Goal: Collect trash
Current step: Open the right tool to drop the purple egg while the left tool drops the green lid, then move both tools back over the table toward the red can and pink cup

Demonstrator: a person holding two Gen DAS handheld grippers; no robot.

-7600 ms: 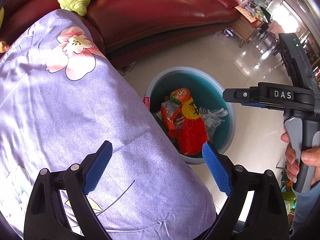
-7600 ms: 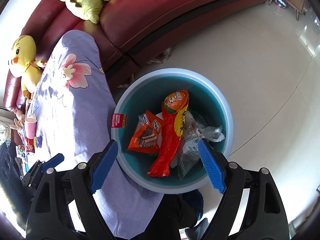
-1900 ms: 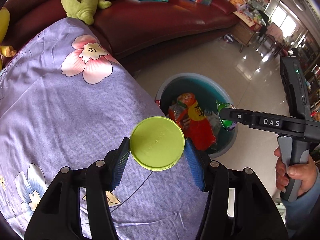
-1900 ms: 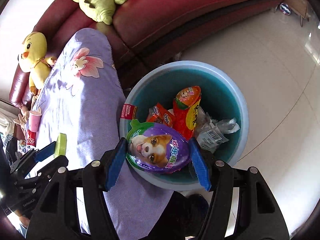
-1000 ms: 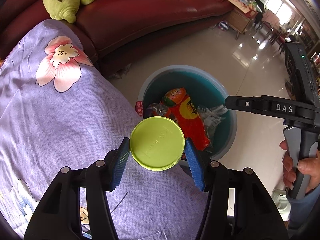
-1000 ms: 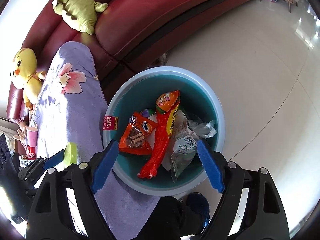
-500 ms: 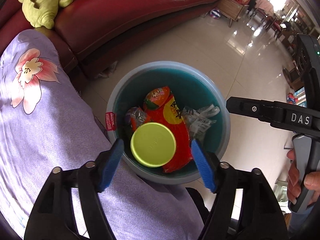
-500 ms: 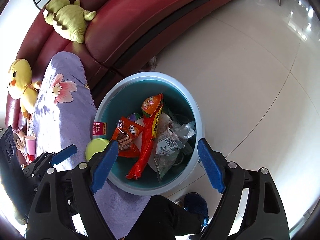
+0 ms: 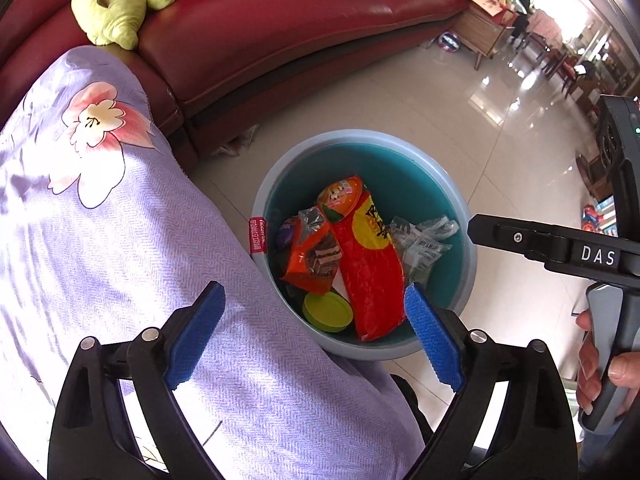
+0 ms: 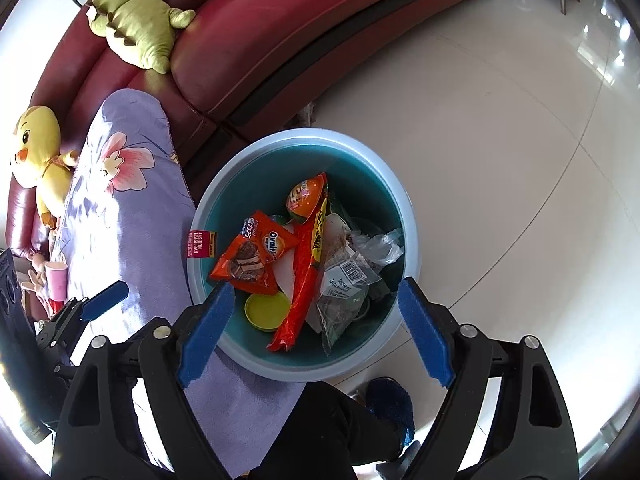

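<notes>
both the left gripper (image 9: 314,330) and right gripper (image 10: 316,328) gape empty; the bin (image 9: 460,200) with the green lid (image 9: 328,312) sits at twelve o'clock, nearer the right.

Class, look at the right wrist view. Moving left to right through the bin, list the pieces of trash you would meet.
Orange Ovaltine wrapper → long red snack packet → clear barcode bag.

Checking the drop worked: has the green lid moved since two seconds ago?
Yes. The green lid left the left tool and fell into the bin, beside the red wrapper.
</notes>
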